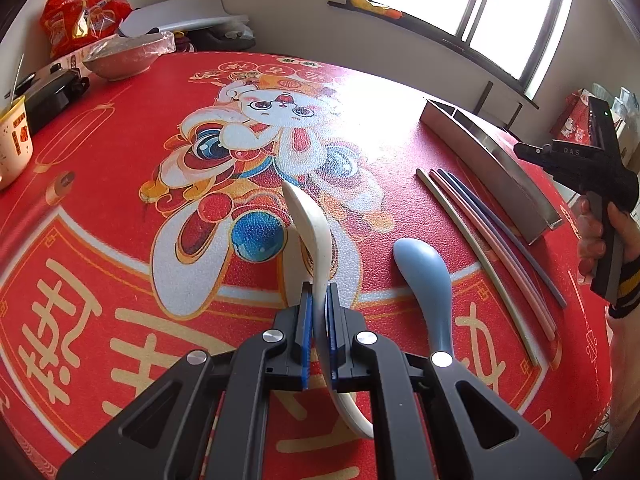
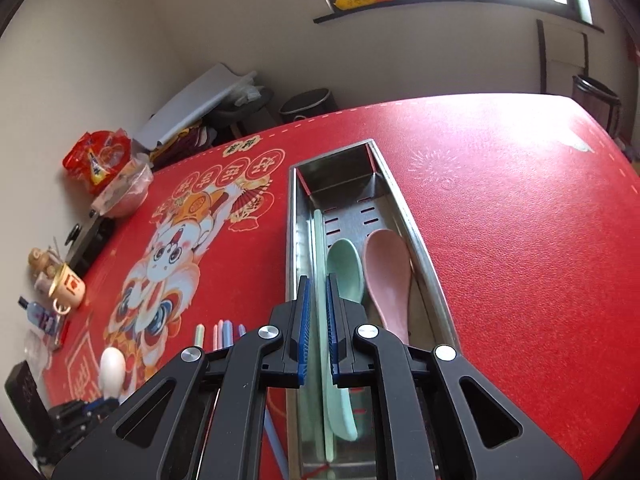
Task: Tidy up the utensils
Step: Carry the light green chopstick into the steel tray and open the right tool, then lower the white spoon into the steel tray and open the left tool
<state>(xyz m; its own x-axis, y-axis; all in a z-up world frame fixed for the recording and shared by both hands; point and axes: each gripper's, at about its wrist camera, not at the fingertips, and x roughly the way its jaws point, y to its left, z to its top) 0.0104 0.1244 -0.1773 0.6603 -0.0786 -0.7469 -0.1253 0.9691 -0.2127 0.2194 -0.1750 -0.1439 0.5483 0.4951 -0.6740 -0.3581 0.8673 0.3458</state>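
While our left gripper [image 1: 319, 300] clamps the white spoon [image 1: 310, 220] by its handle, the smooth oval bowl points up and away from us over the red tablecloth [image 1: 120, 200]. Our right gripper [image 2: 316, 300] hangs closed above the steel tray [image 2: 400, 200], with nothing pinched (a mint chopstick [image 2: 319, 240] lies below the pads). Lengthwise in the tray lie a mint spoon [image 2: 345, 264] and a pink spoon [image 2: 388, 276]. On the cloth, a blue spoon [image 1: 428, 280] lies beside slim chopsticks [image 1: 480, 248].

Left wrist view low over red tablecloth [image 1: 120, 208], right wrist view above steel tray [image 2: 404, 216], both showing white spoon [image 1: 312, 224].
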